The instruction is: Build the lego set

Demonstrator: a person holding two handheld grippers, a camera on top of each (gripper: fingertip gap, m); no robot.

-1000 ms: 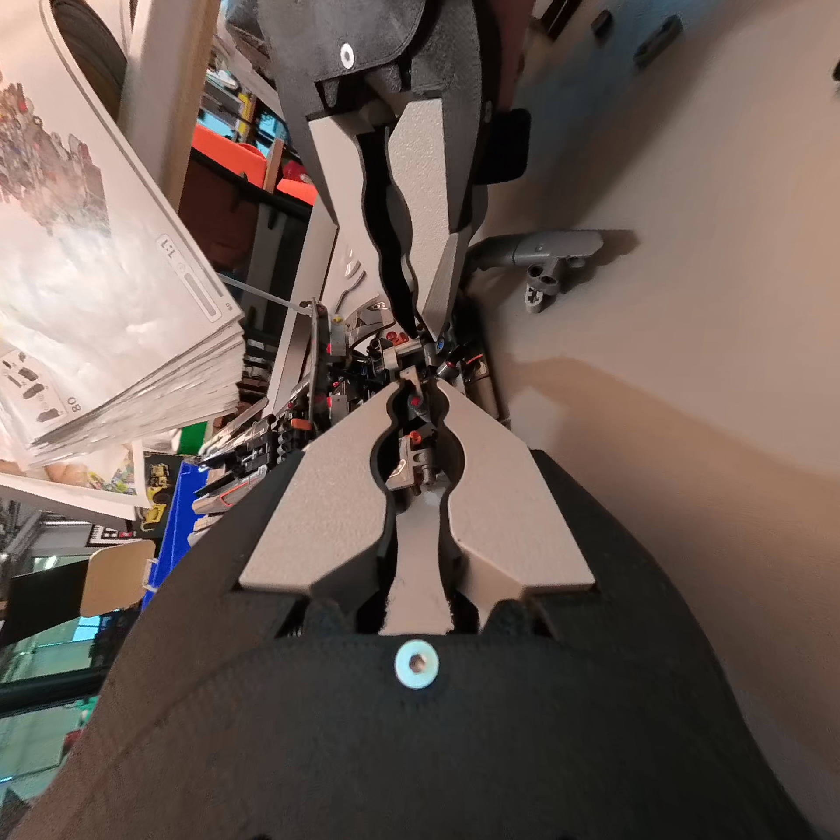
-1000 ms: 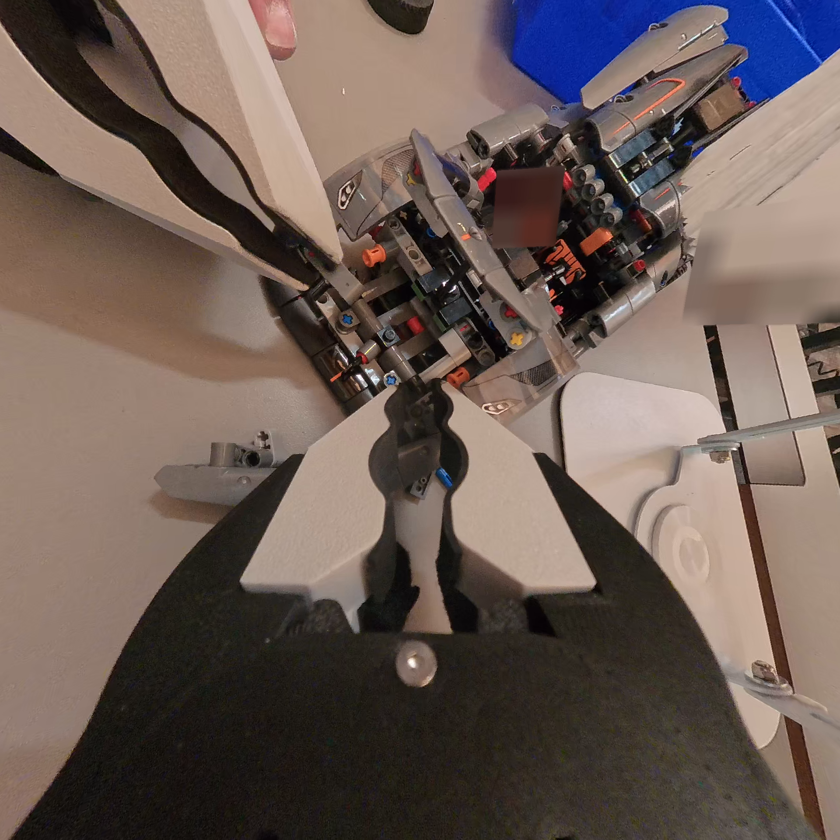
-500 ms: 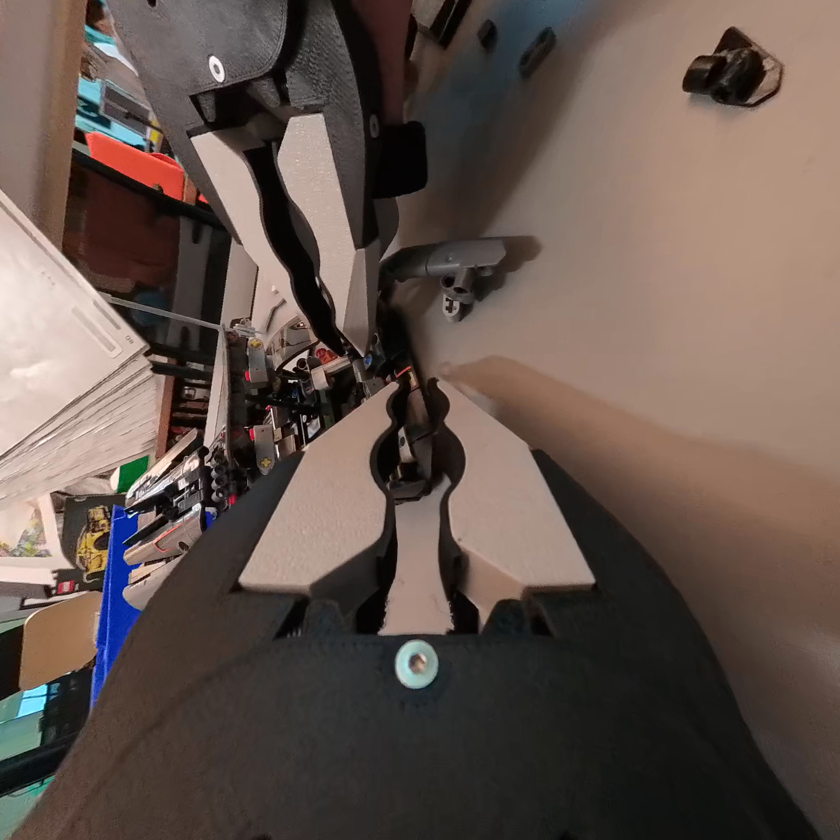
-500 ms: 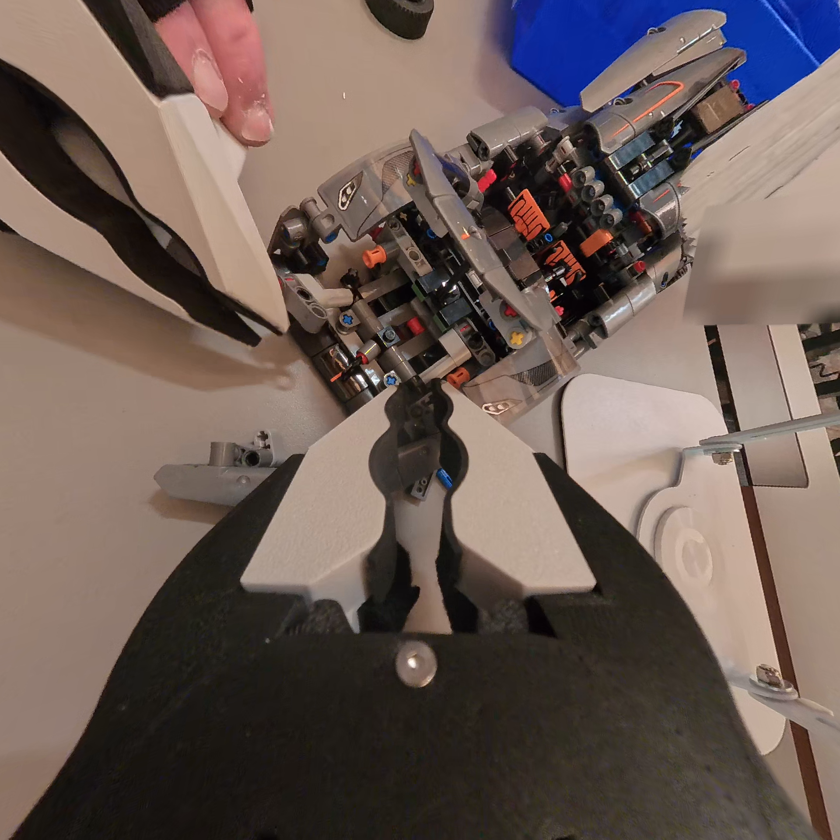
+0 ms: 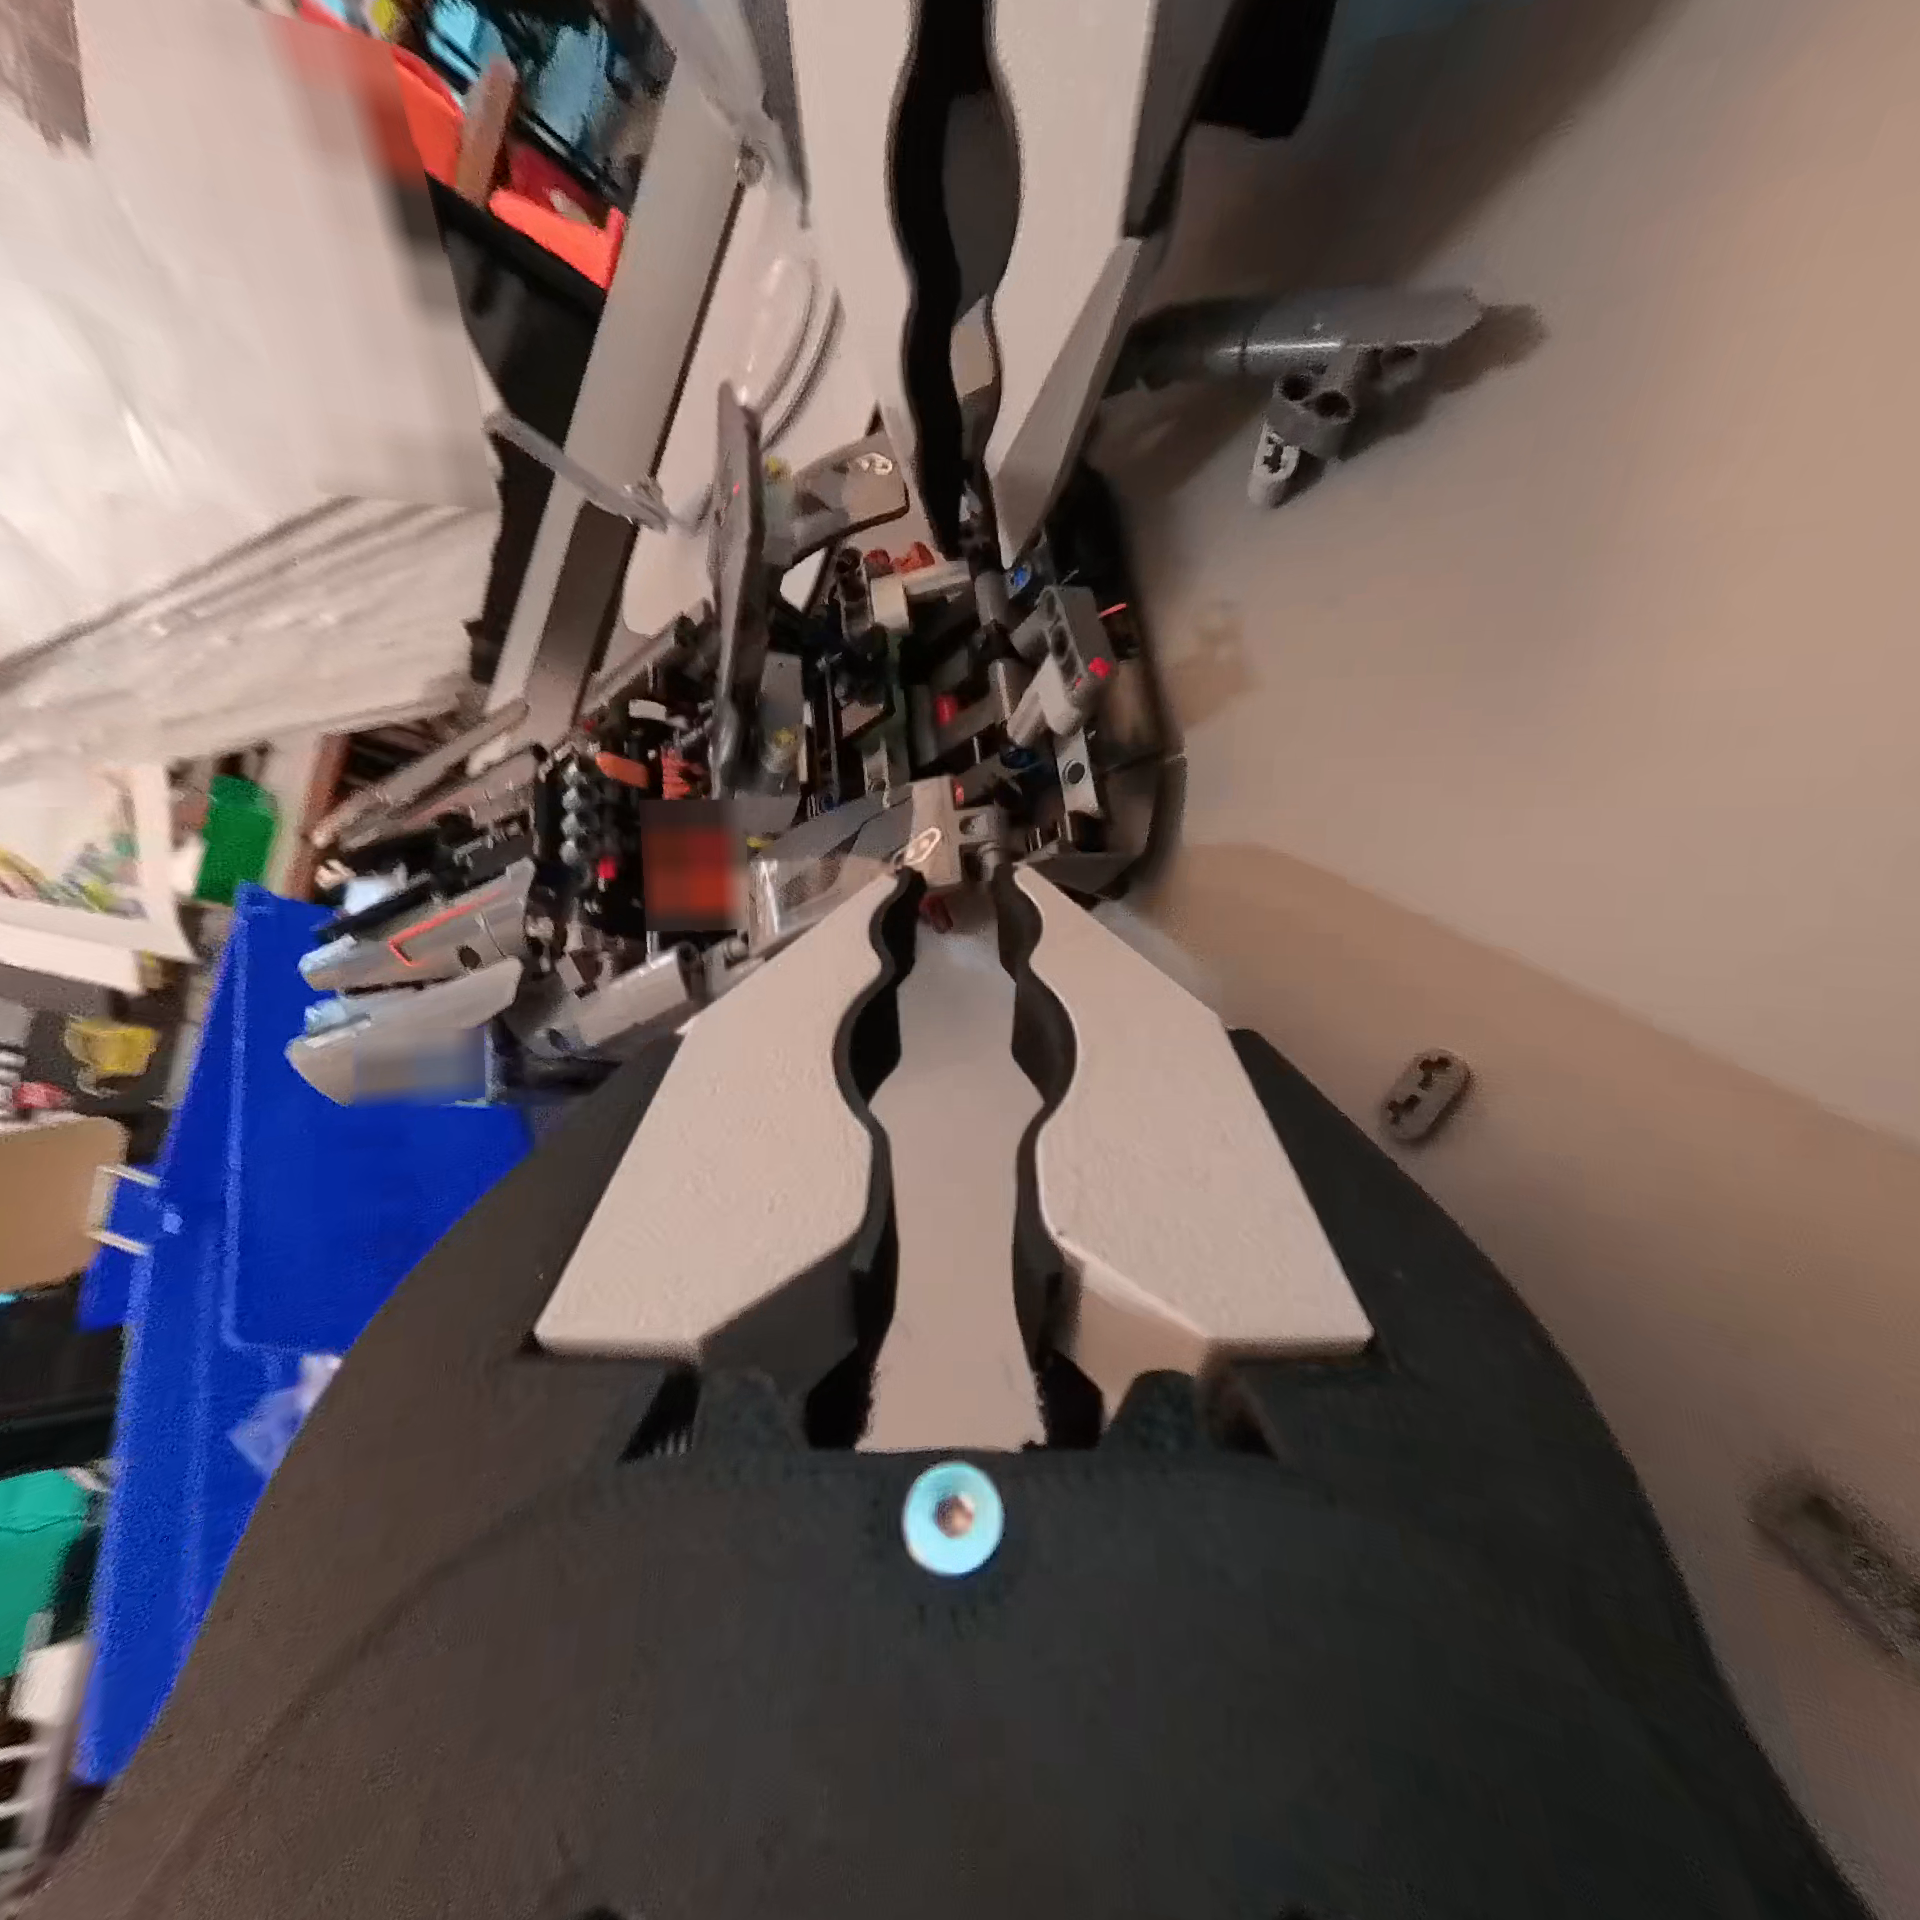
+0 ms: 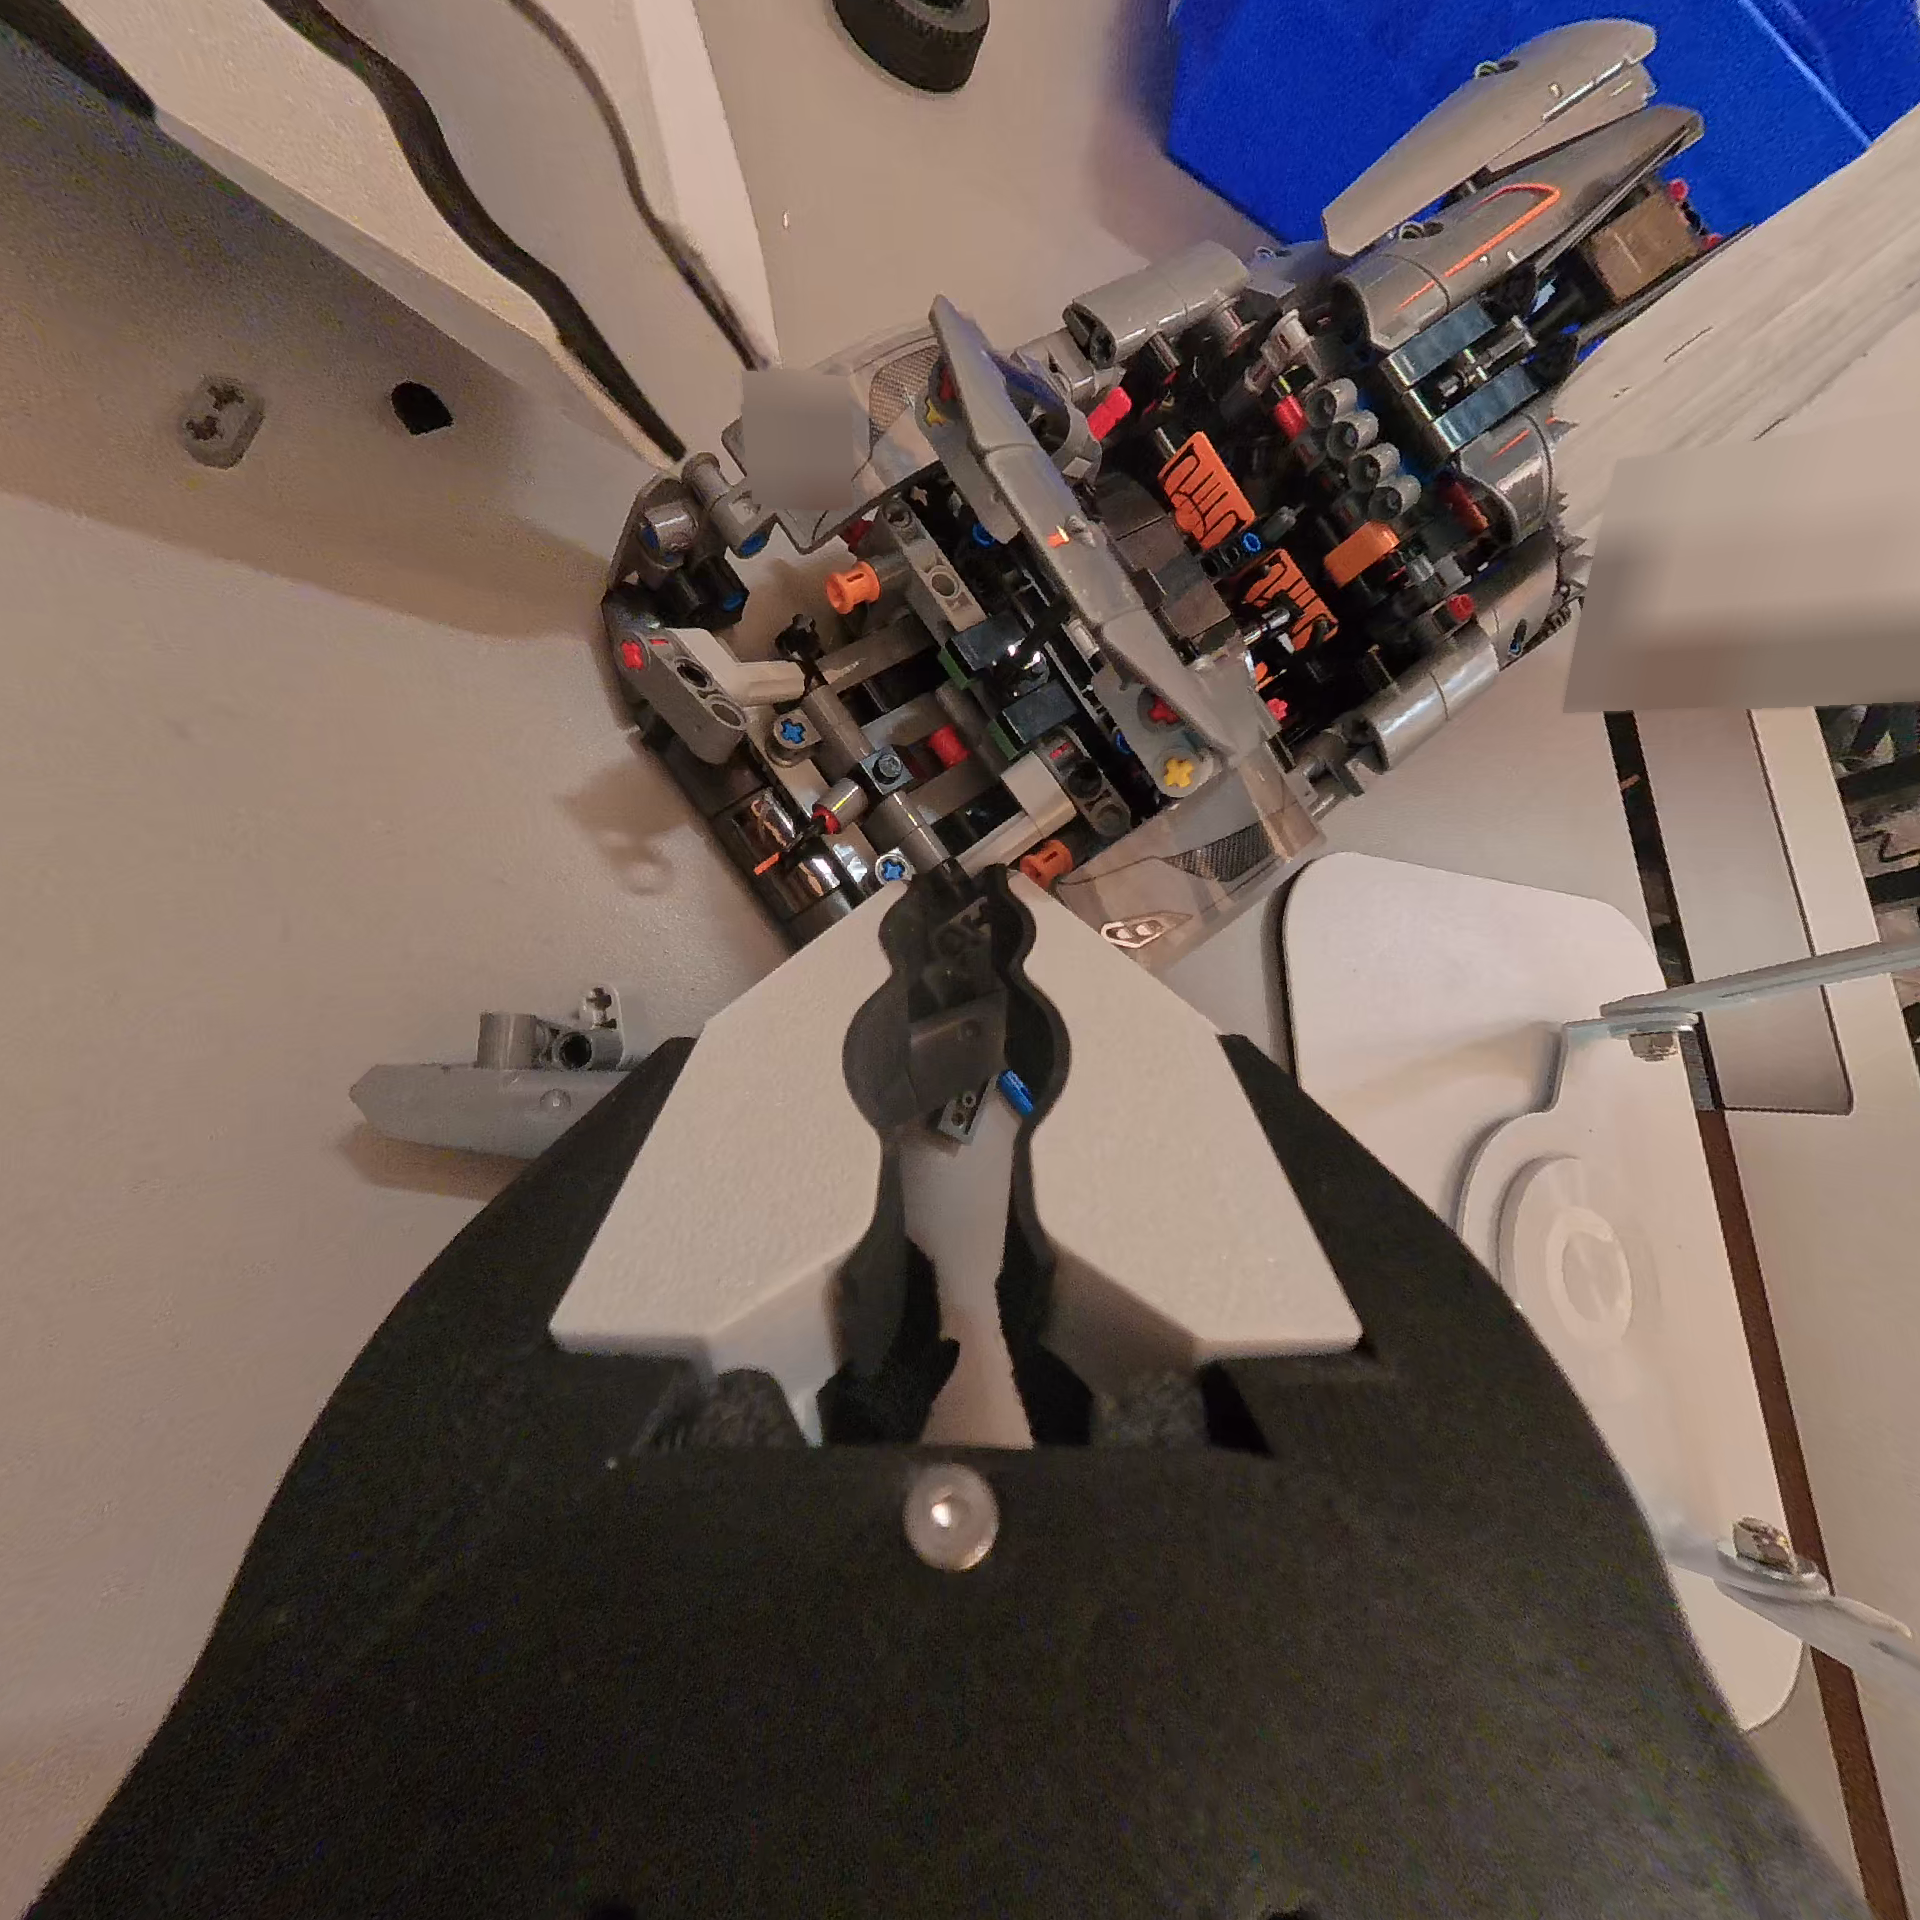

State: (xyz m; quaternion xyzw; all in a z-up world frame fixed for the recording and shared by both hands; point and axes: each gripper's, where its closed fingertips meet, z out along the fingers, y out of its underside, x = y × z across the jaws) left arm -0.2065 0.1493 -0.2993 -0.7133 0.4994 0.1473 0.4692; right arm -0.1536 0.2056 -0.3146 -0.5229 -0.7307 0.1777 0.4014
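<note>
The lego model (image 6: pixel 1091 623), a grey, black and orange car body, lies on the pale table (image 6: pixel 260 831). It also shows in the left wrist view (image 5: pixel 831 748). My right gripper (image 6: pixel 951 883) is shut on a dark grey piece (image 6: pixel 951 1029) at the model's near edge. It enters the left wrist view from the top (image 5: pixel 971 509). My left gripper (image 5: pixel 951 883) has its jaws a small way apart, tips at the model's corner, with nothing clearly held. In the right wrist view it comes in from the upper left (image 6: pixel 707 416).
A loose light grey panel piece (image 5: pixel 1340 343) (image 6: pixel 499 1081) and a small grey connector (image 5: pixel 1423 1096) (image 6: pixel 218 421) lie on the table. A blue bin (image 5: pixel 260 1195), an instruction booklet (image 5: pixel 208 416), a black tyre (image 6: pixel 914 42) and a white stand base (image 6: pixel 1455 1143) surround the model. Tip to tip, the grippers are about 9 centimetres apart.
My left gripper has let go of the model's part, widened its jaws a little and drawn back. The right gripper has kept its hold and place.
</note>
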